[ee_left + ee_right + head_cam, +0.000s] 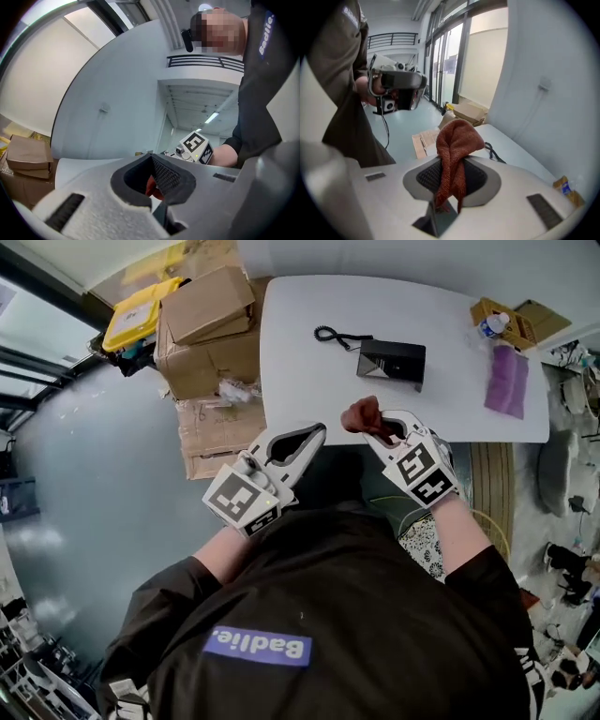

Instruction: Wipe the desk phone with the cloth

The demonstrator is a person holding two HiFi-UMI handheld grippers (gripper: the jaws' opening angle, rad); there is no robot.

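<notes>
The person stands at the near edge of a white tabletop (300,381), one pair of tongs in each hand, both held up in front of the body and short of the tabletop. The right tongs (373,427) are clamped on a rust-red cloth (361,414). It is bunched above the pads, and its loose ends hang down between them in the right gripper view. The left tongs (319,434) are closed tip to tip with nothing gripped. Through the hollow between their pads a bit of the red cloth shows beyond.

The black desk phone (394,362) sits on the tabletop, well apart from both tongs, and its coiled cord (333,335) trails off to its left. Near the right end of the tabletop lie a purple piece of material (507,381) and a small bottle (491,324). Cardboard boxes (206,329) are stacked on the floor beside the left end of the tabletop.
</notes>
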